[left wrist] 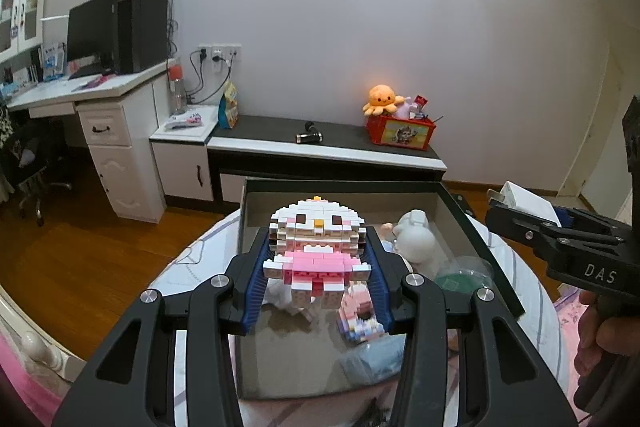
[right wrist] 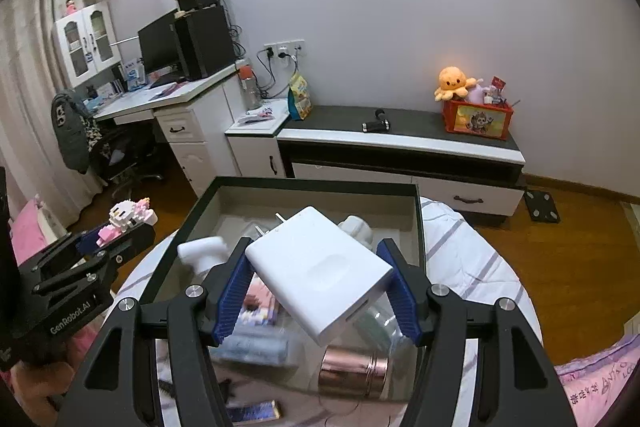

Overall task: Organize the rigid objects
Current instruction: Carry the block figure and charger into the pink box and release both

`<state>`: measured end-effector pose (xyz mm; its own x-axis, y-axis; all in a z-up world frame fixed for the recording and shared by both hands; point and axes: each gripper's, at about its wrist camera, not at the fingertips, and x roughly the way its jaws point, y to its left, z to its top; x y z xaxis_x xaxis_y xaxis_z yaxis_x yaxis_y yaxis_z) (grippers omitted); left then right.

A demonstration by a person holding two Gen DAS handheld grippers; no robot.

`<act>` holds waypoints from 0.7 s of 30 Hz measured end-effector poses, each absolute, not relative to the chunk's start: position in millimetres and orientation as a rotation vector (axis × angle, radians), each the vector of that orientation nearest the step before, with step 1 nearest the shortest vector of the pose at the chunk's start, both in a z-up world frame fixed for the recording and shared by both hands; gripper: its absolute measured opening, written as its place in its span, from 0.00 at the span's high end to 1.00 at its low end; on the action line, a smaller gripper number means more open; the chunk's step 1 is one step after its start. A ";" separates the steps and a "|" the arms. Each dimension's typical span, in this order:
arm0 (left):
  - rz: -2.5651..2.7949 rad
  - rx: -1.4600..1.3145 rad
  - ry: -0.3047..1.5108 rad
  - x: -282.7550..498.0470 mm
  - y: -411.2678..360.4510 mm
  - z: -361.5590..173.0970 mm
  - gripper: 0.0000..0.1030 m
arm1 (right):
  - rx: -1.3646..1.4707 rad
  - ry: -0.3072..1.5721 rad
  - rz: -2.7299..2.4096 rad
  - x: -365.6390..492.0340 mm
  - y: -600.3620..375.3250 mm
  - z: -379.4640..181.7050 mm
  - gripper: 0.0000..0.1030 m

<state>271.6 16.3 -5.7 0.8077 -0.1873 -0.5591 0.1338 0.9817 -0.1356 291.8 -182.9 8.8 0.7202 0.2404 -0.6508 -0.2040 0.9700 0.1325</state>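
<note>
White plug adapter (right wrist: 318, 269) and brick figure (left wrist: 316, 253) are hanging clamped in the right gripper (right wrist: 318, 287) and left gripper (left wrist: 318, 279) above the box (left wrist: 472, 223) — several items already lying inside, neither one placed.

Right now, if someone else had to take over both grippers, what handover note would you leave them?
Left gripper: shut on the pink-and-white brick figure, held above the open box.
Right gripper: shut on the white plug charger, tilted, also above the box.
In the box: a white figurine, a smaller brick model, a copper-coloured tin, a clear lidded cup, other blurred items.
Done: both pieces gripped and clear of the box contents.
Left: place both; whether they go into or out of the box cannot be told.
</note>
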 end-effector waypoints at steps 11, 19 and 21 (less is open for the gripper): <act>-0.180 -0.093 0.709 304.4 -1.0 -42.7 0.57 | 0.092 0.818 0.219 321.2 -184.2 -26.4 0.38; -0.117 -0.076 0.692 300.3 2.8 -40.2 0.08 | 0.090 0.811 0.210 323.1 -183.2 -27.9 0.18; -0.104 -0.076 0.652 292.6 7.6 -34.3 0.02 | 0.087 0.801 0.198 320.8 -184.2 -26.7 0.14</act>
